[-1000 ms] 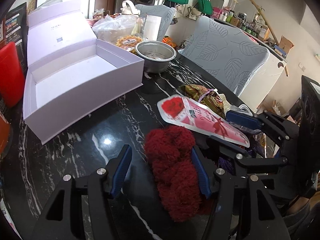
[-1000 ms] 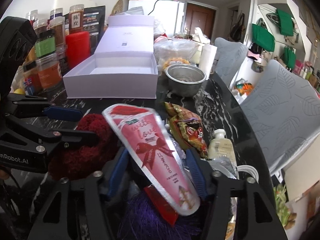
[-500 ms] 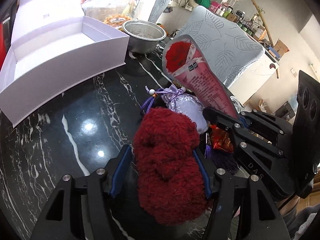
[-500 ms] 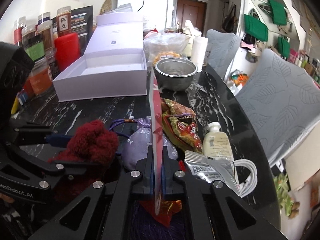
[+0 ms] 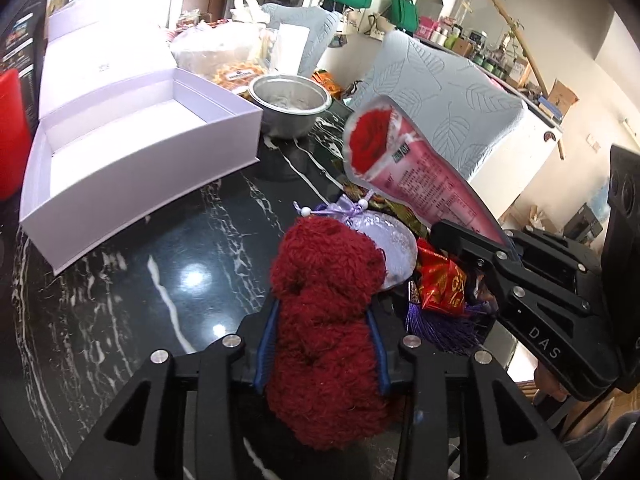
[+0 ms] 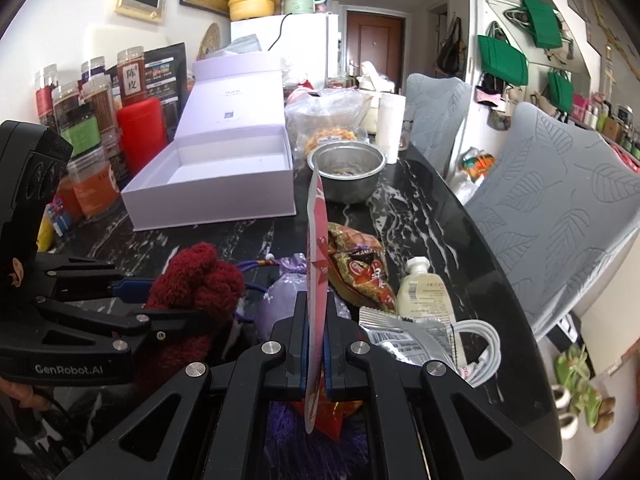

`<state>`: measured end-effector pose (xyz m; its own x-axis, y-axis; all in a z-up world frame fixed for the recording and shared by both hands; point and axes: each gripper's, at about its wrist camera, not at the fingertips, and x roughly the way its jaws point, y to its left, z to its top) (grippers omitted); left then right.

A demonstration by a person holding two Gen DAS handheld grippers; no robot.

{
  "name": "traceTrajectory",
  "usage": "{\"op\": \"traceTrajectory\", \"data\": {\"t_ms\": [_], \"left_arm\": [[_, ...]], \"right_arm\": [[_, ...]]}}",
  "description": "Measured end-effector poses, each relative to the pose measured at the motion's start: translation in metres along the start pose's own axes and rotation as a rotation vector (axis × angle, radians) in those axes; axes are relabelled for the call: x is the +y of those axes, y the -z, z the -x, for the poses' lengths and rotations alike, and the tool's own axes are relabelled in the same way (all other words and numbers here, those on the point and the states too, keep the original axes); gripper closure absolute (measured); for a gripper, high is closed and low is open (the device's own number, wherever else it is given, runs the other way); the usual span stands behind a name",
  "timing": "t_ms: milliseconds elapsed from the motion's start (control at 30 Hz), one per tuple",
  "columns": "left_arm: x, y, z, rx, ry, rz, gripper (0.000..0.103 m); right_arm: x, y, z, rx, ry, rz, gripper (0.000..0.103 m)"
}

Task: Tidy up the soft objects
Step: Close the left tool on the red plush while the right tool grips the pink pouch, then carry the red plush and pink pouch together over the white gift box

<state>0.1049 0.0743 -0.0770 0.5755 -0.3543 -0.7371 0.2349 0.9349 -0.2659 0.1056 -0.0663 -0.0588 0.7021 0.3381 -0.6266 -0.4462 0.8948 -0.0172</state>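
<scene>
Dark-red fuzzy yarn bundle point(image 5: 328, 320) now squeezed between left gripper point(image 5: 320, 344) pads, a second ago loose in wide jaws. Pink rose-print pouch point(image 5: 416, 172), earlier flat on pile, now pinched edge-on in clenched right gripper point(image 6: 316, 344), raised over black marble table point(image 5: 132, 280). Lilac drawstring sachet point(image 5: 384, 240) uncovered, partly hidden behind yarn. Open white box point(image 5: 132, 152) far left.
</scene>
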Motion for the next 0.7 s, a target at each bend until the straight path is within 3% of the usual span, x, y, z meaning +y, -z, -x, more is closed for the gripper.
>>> {"op": "traceTrajectory", "data": {"t_ms": [367, 700], "left_arm": [[0.018, 0.000, 0.032, -0.077, -0.062, 0.039, 0.065], [0.039, 0.014, 0.059, -0.121, -0.161, 0.105, 0.065]], "right_arm": [[0.015, -0.006, 0.013, -0.038, -0.048, 0.022, 0.098], [0.048, -0.010, 0.008, -0.043, -0.147, 0.070, 0.098]]}}
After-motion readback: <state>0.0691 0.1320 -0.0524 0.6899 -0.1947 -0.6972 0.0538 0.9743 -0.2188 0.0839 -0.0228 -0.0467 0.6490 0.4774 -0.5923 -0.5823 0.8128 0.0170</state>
